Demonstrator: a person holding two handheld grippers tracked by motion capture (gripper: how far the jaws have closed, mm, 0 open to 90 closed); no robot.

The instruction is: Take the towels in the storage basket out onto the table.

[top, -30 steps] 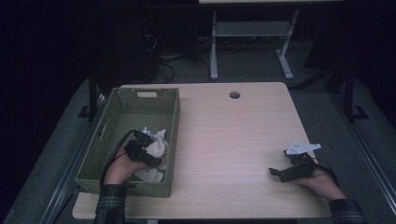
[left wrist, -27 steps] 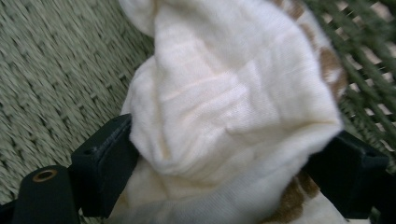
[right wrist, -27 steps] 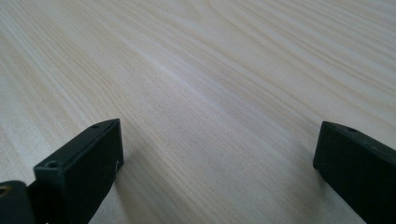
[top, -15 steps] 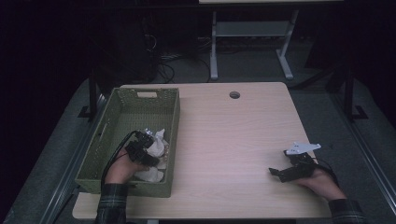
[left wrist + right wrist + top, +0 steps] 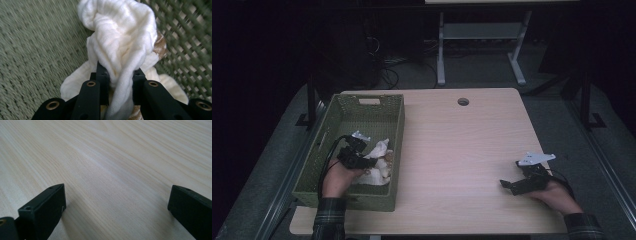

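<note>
Light wood surface [image 5: 452, 150], rounded corners, grain running lengthwise, mostly bare. Round cable hole [image 5: 463, 101] near the far edge, about 12 o'clock from the surface's centre. Beyond the far edge, dark floor with a tangle of cables [image 5: 384, 65] at 11 o'clock and a white metal frame [image 5: 482, 35] with two legs at 12 to 1 o'clock. Black posts [image 5: 584, 90] stand at 2 o'clock.

Cloth [image 5: 120, 37]: soft white woven fabric, matt, crumpled, with a tan-patterned patch; basket [image 5: 344, 120]: olive-green woven material, rough open-lattice walls, matt; table [image 5: 472, 145]: pale wood-grain top, smooth, faint sheen; left gripper [image 5: 120, 77]: black matt plastic jaws with brass-coloured rivets; right gripper [image 5: 116, 207]: the same black matt plastic.
</note>
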